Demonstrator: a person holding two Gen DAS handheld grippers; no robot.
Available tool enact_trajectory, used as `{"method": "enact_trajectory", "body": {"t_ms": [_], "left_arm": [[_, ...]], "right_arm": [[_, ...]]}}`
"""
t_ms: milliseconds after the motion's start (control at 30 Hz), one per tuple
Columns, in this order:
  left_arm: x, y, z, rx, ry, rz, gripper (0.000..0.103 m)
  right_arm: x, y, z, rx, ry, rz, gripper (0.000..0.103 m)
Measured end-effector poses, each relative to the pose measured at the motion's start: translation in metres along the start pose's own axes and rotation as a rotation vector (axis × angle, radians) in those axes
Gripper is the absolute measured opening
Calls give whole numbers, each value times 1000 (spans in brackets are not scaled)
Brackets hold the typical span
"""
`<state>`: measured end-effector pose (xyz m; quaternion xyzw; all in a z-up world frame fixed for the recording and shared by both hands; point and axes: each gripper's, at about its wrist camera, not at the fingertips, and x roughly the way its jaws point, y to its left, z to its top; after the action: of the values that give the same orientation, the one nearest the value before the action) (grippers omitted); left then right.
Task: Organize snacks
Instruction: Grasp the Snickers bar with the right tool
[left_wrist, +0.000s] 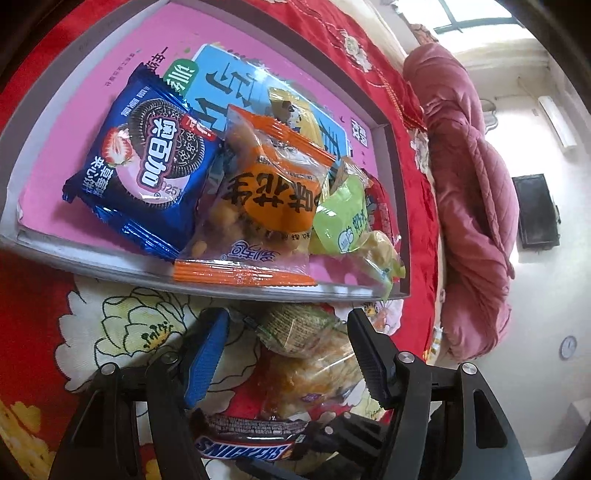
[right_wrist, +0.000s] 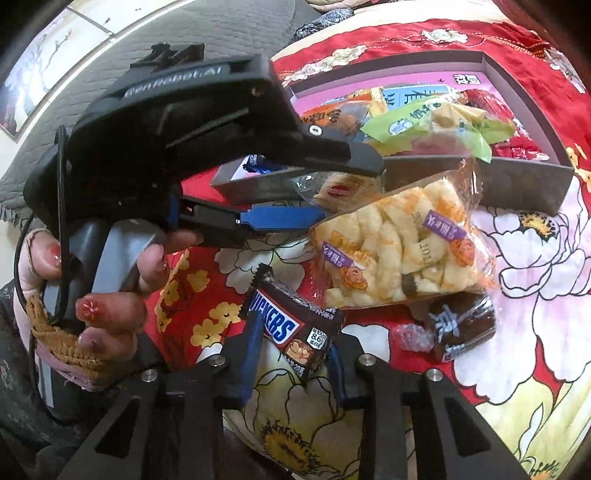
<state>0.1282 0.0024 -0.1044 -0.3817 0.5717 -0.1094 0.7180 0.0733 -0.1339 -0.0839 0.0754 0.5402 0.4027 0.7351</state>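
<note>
- The Snickers bar is gripped between the fingers of the right gripper.
- The left gripper is held open astride the puffed-snack packet, before the tray.

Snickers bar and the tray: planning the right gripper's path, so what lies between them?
In the right wrist view, a clear bag of puffed snacks lies on the floral cloth between the Snickers bar and the tray.

snickers bar tilted on bedspread; puffed-snack bag beside tray.
</note>
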Motion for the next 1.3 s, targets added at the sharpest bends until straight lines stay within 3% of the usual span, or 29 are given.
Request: {"method": "enact_trajectory", "body": {"t_ms": [400,833,1300], "left_arm": [[2,-22,-4,110,-39,116,58],[-30,-23,-9,143,-83,85,51],[-74,-32,-6,166,-185,66,51]], "right_arm": [[1,2,-1,-1,-1,8,31],[-25,9,-6,-52,-70,29,18],[-57,-10,-15,-5,-182,34,16]]}}
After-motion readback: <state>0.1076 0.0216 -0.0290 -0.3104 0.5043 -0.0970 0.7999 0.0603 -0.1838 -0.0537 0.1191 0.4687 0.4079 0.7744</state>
